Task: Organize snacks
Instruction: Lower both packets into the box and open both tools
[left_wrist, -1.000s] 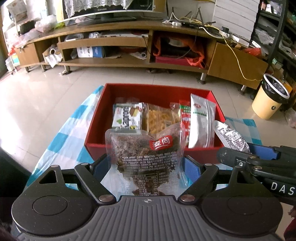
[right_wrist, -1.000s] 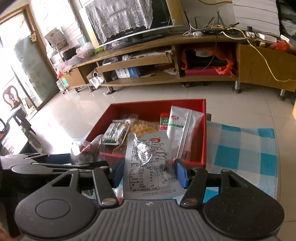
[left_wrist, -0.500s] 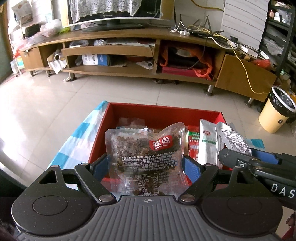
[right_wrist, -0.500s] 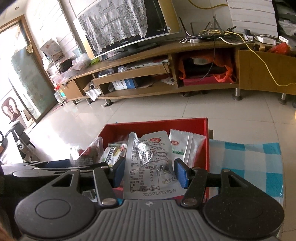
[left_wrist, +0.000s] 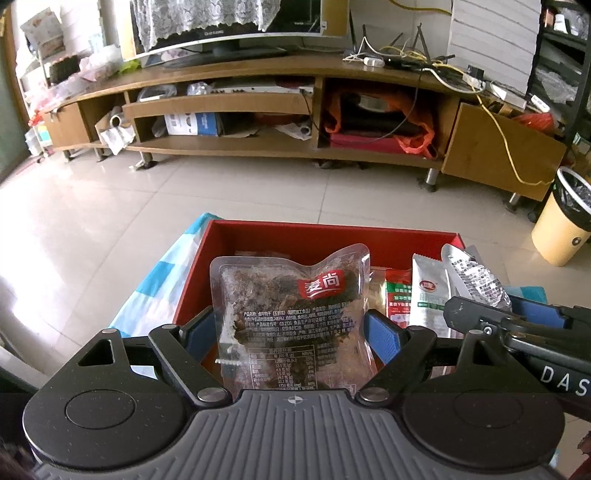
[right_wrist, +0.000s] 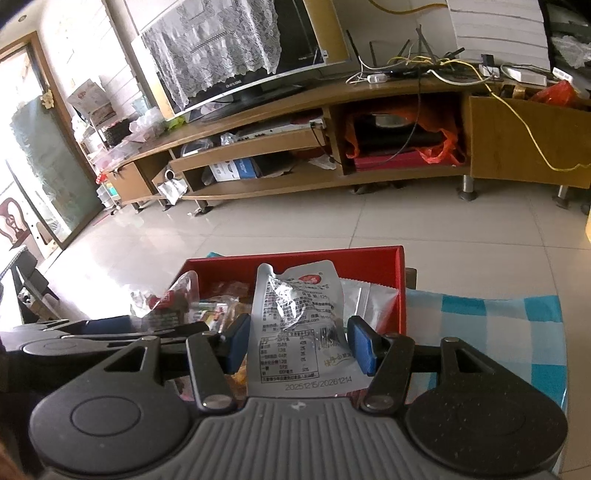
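My left gripper (left_wrist: 293, 334) is shut on a clear packet of dark dried meat (left_wrist: 291, 306) with a red label, held upright over the near left part of the red box (left_wrist: 332, 230). My right gripper (right_wrist: 299, 341) is shut on a silver foil packet (right_wrist: 295, 317), held upright over the right part of the same red box (right_wrist: 400, 284). The silver packet also shows in the left wrist view (left_wrist: 474, 277), and the meat packet in the right wrist view (right_wrist: 168, 301). Inside the box lie a white-green sachet (left_wrist: 428, 291), a red packet (left_wrist: 397, 295) and other snacks.
The box stands on a blue-and-white checked cloth (right_wrist: 498, 325) on a table. Beyond lie a tiled floor (left_wrist: 184, 199), a long wooden TV stand (left_wrist: 258, 110) and a yellow bin (left_wrist: 565, 225) at the right.
Both grippers have risen and tilted up with their packets held. The box sits lower and smaller in both views, and the packets now hide more of its contents.
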